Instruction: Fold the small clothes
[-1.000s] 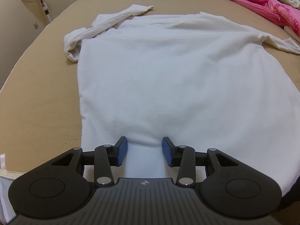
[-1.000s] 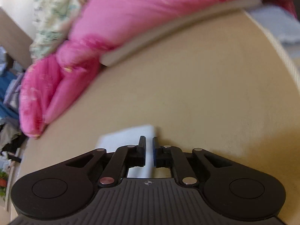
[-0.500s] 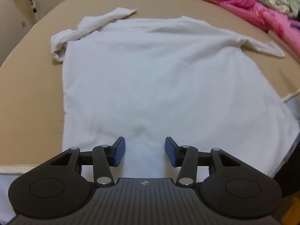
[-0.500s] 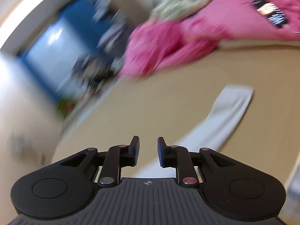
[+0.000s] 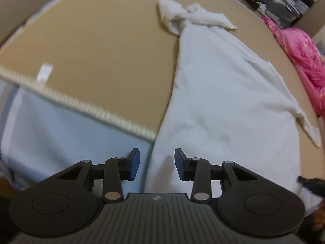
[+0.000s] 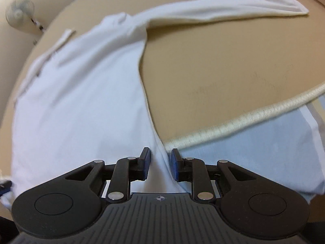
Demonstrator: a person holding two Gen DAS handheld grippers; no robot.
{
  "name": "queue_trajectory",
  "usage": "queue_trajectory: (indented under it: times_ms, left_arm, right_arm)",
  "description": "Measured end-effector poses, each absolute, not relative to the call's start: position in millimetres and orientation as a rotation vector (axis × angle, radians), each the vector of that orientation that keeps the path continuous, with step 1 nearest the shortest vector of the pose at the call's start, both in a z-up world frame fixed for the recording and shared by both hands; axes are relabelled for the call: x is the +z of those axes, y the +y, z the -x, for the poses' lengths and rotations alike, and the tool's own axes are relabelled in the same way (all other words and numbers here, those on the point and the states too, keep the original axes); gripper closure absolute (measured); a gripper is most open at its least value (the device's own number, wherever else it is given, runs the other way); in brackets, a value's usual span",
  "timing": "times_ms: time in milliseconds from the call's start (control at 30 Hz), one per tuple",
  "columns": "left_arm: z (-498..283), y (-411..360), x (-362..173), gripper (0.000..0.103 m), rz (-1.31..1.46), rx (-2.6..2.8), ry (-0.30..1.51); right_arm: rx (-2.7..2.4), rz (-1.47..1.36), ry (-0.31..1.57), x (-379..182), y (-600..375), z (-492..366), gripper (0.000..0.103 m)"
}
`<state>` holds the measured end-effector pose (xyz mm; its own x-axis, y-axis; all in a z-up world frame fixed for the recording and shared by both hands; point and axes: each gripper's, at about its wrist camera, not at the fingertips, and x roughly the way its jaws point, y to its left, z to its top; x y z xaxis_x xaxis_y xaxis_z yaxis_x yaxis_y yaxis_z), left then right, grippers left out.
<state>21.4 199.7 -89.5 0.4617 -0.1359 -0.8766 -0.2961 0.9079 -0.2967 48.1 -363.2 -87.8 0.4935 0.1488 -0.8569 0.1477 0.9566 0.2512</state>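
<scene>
A white long-sleeved shirt [image 5: 223, 101] lies flat on a tan mat [image 5: 101, 46]. Its far sleeve is bunched up [image 5: 189, 18] in the left wrist view. In the right wrist view the shirt [image 6: 81, 93] has one sleeve stretched out to the right [image 6: 233, 8]. My left gripper [image 5: 157, 163] is open, over the shirt's lower left corner at its side edge. My right gripper [image 6: 160, 163] is open, with the shirt's lower right corner edge between its jaws. Neither is closed on the cloth.
The mat has a cream braided edge [image 5: 81, 103] [image 6: 254, 116], with pale blue bedding [image 5: 61, 134] [image 6: 264, 152] below it. A pink quilt [image 5: 304, 57] lies at the far right. A standing fan [image 6: 19, 13] is at the back left.
Both grippers have swung from the shirt's middle and the far bed to the shirt's two lower corners. The right gripper's jaws have opened wider.
</scene>
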Motion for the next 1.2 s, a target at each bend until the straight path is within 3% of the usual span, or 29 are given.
queue_trajectory:
  times_ms: [33,100,133,333,500,600,700,767,833,900,967,1000,1133,1200]
  left_arm:
    - [-19.8,197.0,-91.1,0.069,0.442,0.087,1.116]
    - [-19.9,187.4,-96.2,0.084,0.405,0.057,1.153]
    - [-18.3,180.7,-95.5,0.097,0.368,0.051,1.154]
    - [11.7,169.3,-43.5,0.099,0.321,-0.050,0.946]
    - [17.7,158.2,-57.5,0.099,0.192,-0.032,1.077]
    - [17.0,157.8,-55.0,0.097,0.127,0.012,1.058]
    - [19.4,153.7,-31.4,0.095,0.137,-0.031,0.907]
    - [13.5,149.2,-32.5,0.090,0.178,-0.090,0.904]
    - [0.9,140.1,-53.0,0.088,0.194,-0.124,1.022]
    - [-13.7,128.5,-80.9,0.083,0.136,-0.103,1.184]
    - [-17.5,121.9,-82.8,0.082,0.096,-0.088,1.184]
    - [-18.3,119.6,-73.5,0.081,0.094,-0.089,1.137]
    - [-15.6,114.9,-39.7,0.049,0.076,-0.083,0.938]
    - [-21.3,106.4,-28.1,0.043,0.060,-0.049,0.860]
  right_arm:
    - [0.005,-0.297,1.069,-89.2,-360.2,-46.7,0.081]
    - [0.020,-0.284,1.080,-90.2,-353.9,-43.6,0.093]
    - [0.022,-0.280,1.077,-87.0,-353.1,-45.0,0.099]
    - [-0.126,-0.648,0.895,-55.7,-412.8,-6.8,0.101]
    - [-0.156,-0.575,1.004,-72.6,-404.3,-9.9,0.100]
    - [-0.203,-0.492,1.013,-74.3,-392.3,-20.3,0.091]
    - [-0.208,-0.369,0.827,-45.5,-375.5,-18.3,0.086]
    - [-0.116,-0.317,0.739,-30.8,-359.5,-18.5,0.069]
    - [-0.008,-0.324,0.796,-34.8,-348.4,-28.7,0.056]
    - [0.053,-0.349,0.995,-64.4,-336.9,-47.3,0.054]
    - [0.004,-0.284,1.109,-85.0,-326.2,-57.4,0.059]
    - [-0.003,-0.258,1.085,-80.6,-322.7,-58.7,0.058]
    - [0.046,-0.245,0.882,-42.2,-312.4,-64.9,0.058]
    - [0.062,-0.252,0.809,-27.6,-316.7,-62.2,0.058]
